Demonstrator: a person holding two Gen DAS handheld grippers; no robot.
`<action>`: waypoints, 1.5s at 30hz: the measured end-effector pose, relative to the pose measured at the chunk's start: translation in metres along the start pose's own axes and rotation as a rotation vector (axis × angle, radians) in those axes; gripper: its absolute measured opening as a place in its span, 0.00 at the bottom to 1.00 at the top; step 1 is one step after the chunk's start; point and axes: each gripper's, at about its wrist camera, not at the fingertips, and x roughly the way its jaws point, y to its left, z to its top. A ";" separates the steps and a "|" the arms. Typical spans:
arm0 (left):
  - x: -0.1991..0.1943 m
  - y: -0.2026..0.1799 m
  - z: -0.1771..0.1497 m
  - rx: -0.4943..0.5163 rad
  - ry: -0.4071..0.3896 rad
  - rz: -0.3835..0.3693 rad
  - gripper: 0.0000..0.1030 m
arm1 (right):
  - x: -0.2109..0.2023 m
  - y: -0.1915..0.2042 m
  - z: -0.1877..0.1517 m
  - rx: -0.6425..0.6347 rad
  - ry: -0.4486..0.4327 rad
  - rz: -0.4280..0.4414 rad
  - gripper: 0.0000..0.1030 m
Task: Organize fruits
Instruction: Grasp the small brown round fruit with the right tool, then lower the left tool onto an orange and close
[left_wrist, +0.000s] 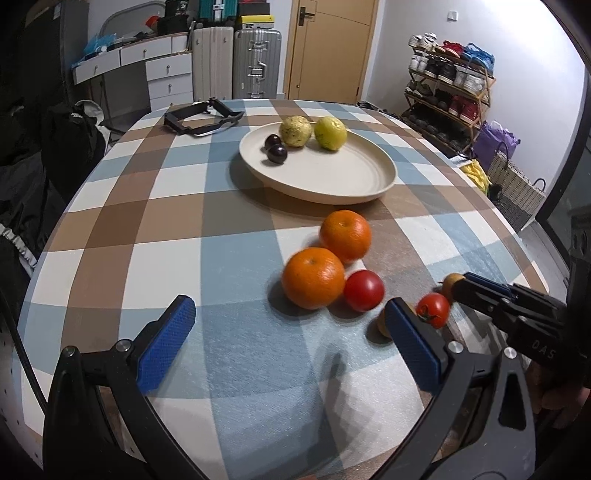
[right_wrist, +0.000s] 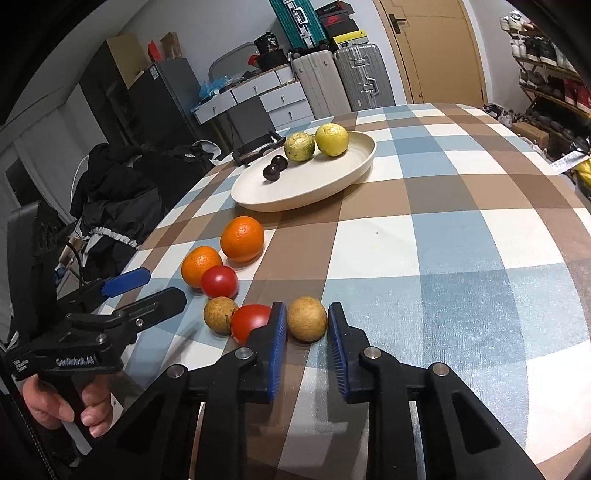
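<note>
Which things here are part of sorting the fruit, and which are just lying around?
Job: plate, two oranges, two tomatoes, two brown fruits, right gripper straddling one, left gripper.
Lying about: black frame, suitcases, shoe rack.

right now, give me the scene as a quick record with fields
plate: two yellow-green fruits, two dark plums
loose on table: two oranges, two tomatoes, two brown fruits
right gripper: open, straddling one brown fruit, not yet clamped
left gripper: open, holding nothing, aimed near the closer orange
</note>
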 end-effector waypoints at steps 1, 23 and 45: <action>0.000 0.002 0.002 -0.005 -0.002 0.000 0.99 | -0.001 -0.001 0.000 0.001 -0.007 -0.001 0.23; 0.054 -0.028 0.075 0.225 0.151 -0.149 0.97 | -0.022 -0.016 0.008 -0.004 -0.084 0.007 0.23; 0.083 -0.030 0.079 0.217 0.270 -0.291 0.37 | -0.020 -0.027 0.018 0.029 -0.080 -0.001 0.23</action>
